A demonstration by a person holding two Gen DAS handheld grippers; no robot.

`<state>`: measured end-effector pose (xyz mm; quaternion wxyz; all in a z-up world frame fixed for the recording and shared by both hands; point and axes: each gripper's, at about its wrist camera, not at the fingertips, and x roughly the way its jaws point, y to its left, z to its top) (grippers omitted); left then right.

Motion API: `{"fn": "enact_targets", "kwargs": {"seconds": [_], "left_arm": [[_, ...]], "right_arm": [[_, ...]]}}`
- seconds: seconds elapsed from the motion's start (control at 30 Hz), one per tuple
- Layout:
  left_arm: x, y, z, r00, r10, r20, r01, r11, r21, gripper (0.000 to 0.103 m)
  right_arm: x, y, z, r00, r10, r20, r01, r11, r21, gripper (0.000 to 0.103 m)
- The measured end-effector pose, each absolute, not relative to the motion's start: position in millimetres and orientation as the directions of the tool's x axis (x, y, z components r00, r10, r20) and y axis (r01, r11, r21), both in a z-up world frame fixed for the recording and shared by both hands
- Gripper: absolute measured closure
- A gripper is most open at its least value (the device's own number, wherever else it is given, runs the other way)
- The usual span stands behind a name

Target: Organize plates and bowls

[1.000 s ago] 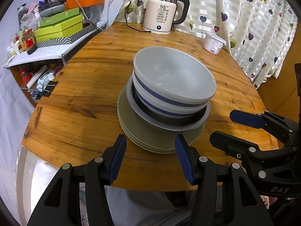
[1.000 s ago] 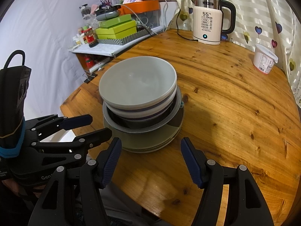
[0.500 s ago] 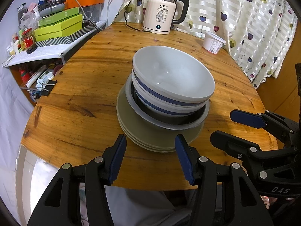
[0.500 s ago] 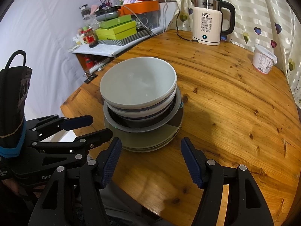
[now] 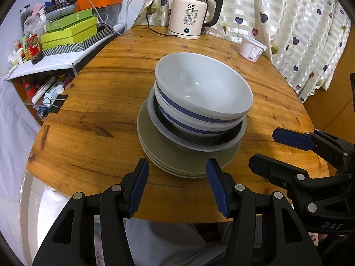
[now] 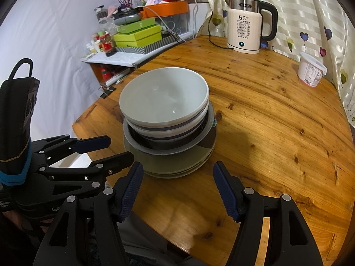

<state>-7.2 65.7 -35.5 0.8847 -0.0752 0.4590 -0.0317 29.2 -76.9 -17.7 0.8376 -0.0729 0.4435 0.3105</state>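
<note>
Now both my grippers, left (image 5: 176, 184) and right (image 6: 177, 188), gape empty before the stack (image 5: 195, 119); I'd lift the top bowl (image 5: 203, 90) by its rim, slowly.

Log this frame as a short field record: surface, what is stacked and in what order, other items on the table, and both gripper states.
surface: round wooden table
stack, top to bottom: white bowl, blue-striped bowl, grey-rimmed dish, plates
other items: kettle, white tub
left gripper: open, empty, short of the stack
right gripper: open, empty, short of the stack
</note>
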Motion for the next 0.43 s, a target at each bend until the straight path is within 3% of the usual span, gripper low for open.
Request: {"fn": "enact_targets", "kwargs": {"seconds": [0.43], "left_arm": [[-7.8,64.7,-33.7,0.580,-0.125,-0.805,-0.012,0.987,-0.162,0.048]], "right_arm": [[29.9,-78.9,-16.1,0.418,0.457,-0.785,-0.582,0.798,0.156,0.037]]}}
